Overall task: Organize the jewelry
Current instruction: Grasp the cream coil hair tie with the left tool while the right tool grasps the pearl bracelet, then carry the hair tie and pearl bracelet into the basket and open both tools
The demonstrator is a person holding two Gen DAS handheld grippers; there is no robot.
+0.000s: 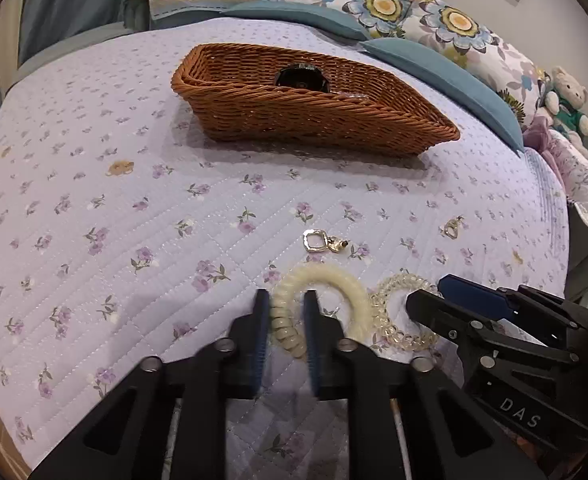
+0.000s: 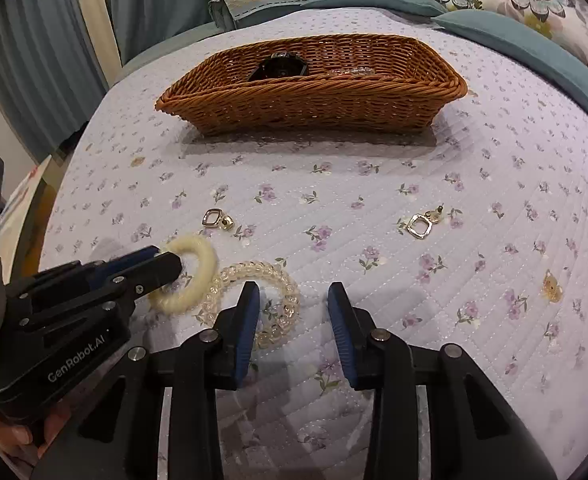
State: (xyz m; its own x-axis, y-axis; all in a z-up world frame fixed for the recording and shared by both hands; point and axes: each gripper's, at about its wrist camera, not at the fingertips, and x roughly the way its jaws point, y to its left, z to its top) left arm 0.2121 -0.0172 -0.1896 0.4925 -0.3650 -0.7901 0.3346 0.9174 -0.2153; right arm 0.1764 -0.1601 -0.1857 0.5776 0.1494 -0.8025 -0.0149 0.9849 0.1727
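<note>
Between the left gripper (image 1: pixel 285 303) fingers, a cream coiled hair tie (image 1: pixel 321 288) is lying on the quilt (image 1: pixel 133 240), nearly clamped. Right gripper (image 2: pixel 294 296) is hovering wide apart, holding nothing, clear beaded bracelet (image 2: pixel 253 300) under its left finger.

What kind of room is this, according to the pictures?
Most likely a bedroom: the work surface is a bed with a quilted floral bedspread, flowered pillows lie at its head, and a teddy bear sits beside them.
</note>
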